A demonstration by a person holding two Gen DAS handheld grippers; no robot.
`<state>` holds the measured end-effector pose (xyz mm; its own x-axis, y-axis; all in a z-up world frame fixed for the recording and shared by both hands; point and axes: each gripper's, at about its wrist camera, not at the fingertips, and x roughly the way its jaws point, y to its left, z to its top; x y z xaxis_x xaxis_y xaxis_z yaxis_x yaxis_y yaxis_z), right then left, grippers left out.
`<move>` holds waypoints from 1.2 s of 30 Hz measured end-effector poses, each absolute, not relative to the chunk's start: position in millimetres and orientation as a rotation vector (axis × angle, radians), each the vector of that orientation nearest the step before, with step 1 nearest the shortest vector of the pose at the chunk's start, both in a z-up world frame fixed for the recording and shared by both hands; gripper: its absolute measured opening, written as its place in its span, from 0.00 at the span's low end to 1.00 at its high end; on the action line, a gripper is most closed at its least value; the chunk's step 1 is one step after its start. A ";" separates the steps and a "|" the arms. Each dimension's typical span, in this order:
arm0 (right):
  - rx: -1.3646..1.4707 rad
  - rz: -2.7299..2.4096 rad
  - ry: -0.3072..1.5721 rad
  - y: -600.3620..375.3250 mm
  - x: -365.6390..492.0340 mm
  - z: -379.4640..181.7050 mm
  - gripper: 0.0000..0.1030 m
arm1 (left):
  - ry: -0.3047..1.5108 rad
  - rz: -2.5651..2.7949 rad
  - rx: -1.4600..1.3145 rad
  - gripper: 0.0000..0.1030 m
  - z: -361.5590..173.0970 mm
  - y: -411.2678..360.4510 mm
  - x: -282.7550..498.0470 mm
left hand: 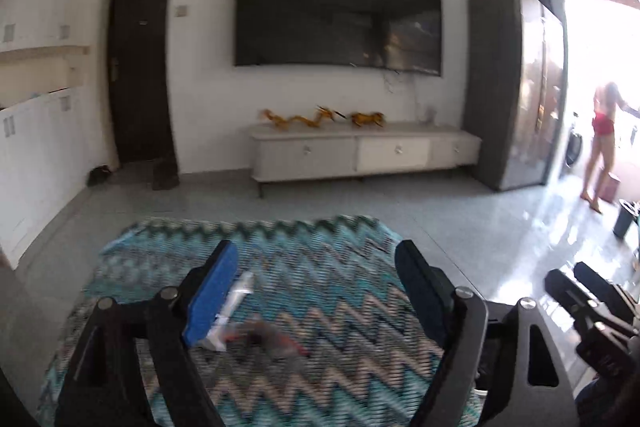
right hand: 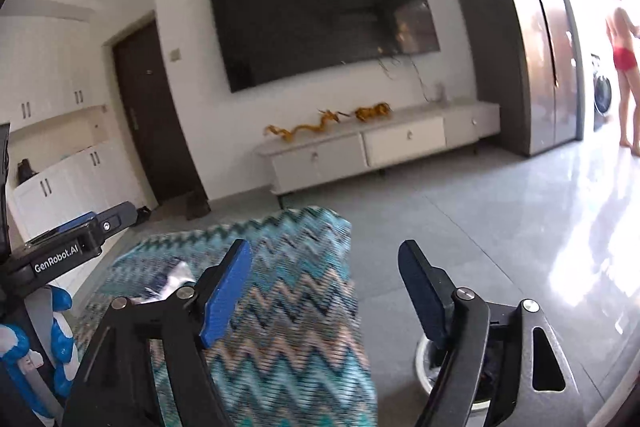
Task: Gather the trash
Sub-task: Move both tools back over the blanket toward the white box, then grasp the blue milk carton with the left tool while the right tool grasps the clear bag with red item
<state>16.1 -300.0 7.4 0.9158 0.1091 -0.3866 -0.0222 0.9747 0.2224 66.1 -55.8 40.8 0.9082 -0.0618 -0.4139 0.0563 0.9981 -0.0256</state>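
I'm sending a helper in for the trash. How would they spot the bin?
Start at the zigzag-patterned teal cloth. On the grey tiled floor just beside its right edge stands the bin, low, round and white-rimmed with a dark lining, the only container there.

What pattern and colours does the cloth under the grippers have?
The cloth has zigzag stripes in teal, blue, black and beige, clearest in the left wrist view.
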 end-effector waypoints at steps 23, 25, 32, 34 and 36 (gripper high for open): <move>0.058 0.176 0.326 -185.9 -47.0 58.4 0.98 | 0.232 0.160 -0.129 0.82 76.1 68.1 -51.6; 0.055 0.189 0.301 -182.8 -58.2 66.3 0.99 | 0.214 0.158 -0.134 0.82 80.6 70.5 -63.4; 0.036 0.217 0.226 -174.6 -92.1 91.1 0.99 | 0.159 0.174 -0.140 0.82 97.6 75.2 -98.5; 0.034 0.222 0.203 -172.1 -101.9 98.7 0.99 | 0.147 0.180 -0.138 0.82 101.7 76.6 -104.5; 0.030 0.225 0.188 -169.7 -109.3 103.2 0.99 | 0.136 0.187 -0.139 0.82 103.9 78.1 -112.3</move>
